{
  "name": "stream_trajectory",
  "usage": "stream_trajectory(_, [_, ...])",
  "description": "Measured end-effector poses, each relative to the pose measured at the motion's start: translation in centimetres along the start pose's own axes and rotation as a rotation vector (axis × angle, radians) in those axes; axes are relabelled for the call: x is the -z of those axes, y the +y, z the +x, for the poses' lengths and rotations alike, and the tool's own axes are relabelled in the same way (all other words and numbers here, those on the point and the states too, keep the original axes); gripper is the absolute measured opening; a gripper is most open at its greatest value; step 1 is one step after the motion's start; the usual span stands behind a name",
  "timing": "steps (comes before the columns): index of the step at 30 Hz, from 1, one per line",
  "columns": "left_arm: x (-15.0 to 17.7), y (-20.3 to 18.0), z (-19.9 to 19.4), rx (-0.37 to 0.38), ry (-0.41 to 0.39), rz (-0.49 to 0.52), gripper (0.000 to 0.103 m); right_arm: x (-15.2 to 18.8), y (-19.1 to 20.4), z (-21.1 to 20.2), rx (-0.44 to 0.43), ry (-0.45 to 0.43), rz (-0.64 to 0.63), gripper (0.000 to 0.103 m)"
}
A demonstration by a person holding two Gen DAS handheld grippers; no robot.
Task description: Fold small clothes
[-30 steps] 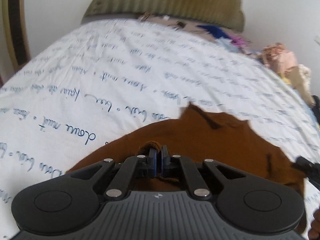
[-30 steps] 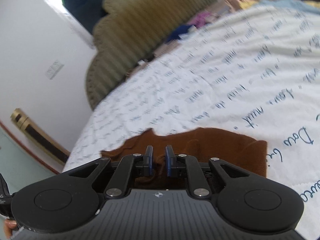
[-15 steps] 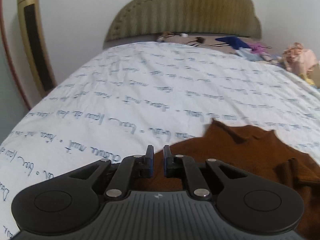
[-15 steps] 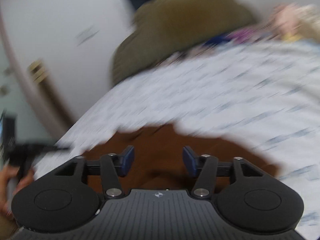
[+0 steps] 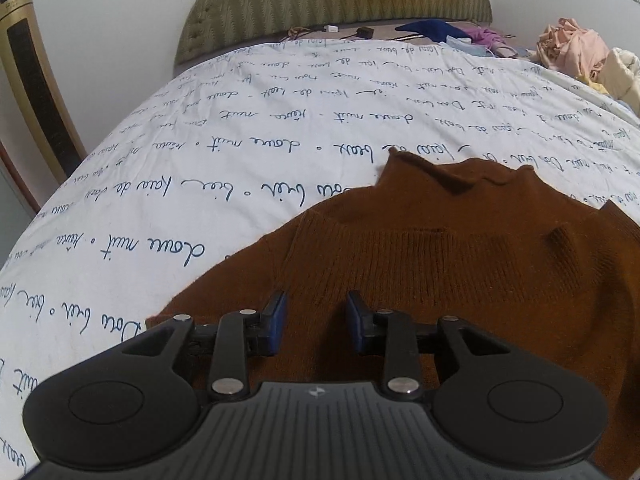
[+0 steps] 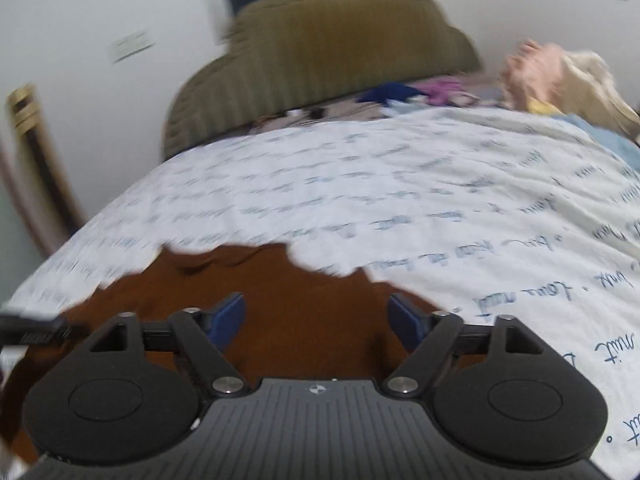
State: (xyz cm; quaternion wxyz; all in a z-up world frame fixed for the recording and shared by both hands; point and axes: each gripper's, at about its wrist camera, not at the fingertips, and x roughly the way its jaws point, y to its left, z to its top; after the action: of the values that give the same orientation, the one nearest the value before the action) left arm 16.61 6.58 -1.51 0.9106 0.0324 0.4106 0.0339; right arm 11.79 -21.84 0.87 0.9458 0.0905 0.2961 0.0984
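White bedding (image 5: 280,128) printed with blue handwriting covers the bed, with an olive headboard (image 5: 332,4) at the far end and a heap of pale clothes (image 5: 576,52) at the right edge. On that bedding, right under both my tools, lies the brown knit sweater (image 5: 460,264), spread fairly flat. A second ago both of my grippers were pinched on its fabric; now both have just been opening. My left gripper (image 5: 316,322) stands partly apart above the knit, nothing pressed between its pads. My right gripper (image 6: 316,320) gapes wide over the sweater's other side, also gripping nothing. I judge that 1 fold or spreading move is finished and the cloth is released, ready for me to pick new grasp points.
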Motion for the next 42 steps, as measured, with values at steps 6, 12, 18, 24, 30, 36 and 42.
stream_trajectory(6, [0.4,-0.3,0.1,-0.02,-0.003,0.008,0.031,2.8,2.2,1.7,0.09,0.143,-0.191,0.09])
stream_trajectory(12, [0.6,-0.3,-0.1,-0.024,-0.007,0.005,0.031,3.4,1.0,-0.2,0.044,0.118,-0.094,0.094])
stream_trajectory(18, [1.1,-0.4,-0.7,-0.031,-0.013,-0.009,0.032,5.1,1.3,-0.2,0.113,0.158,-0.155,0.098])
stream_trajectory(24, [2.8,-0.1,-2.1,-0.031,-0.032,-0.024,0.052,6.6,0.6,-0.6,0.117,0.14,-0.14,0.103])
stream_trajectory(30, [6.1,-0.4,-3.6,-0.045,-0.106,-0.023,0.06,7.9,0.1,-1.2,0.096,0.077,-0.126,0.103])
stream_trajectory(36, [8.5,-1.3,-4.2,-0.072,-0.203,0.006,0.072,8.3,0.1,-1.6,0.104,0.048,-0.116,0.103])
stream_trajectory(42, [9.7,-1.7,-4.3,-0.077,-0.27,0.03,0.076,8.5,0.0,-2.0,0.105,0.032,-0.103,0.103])
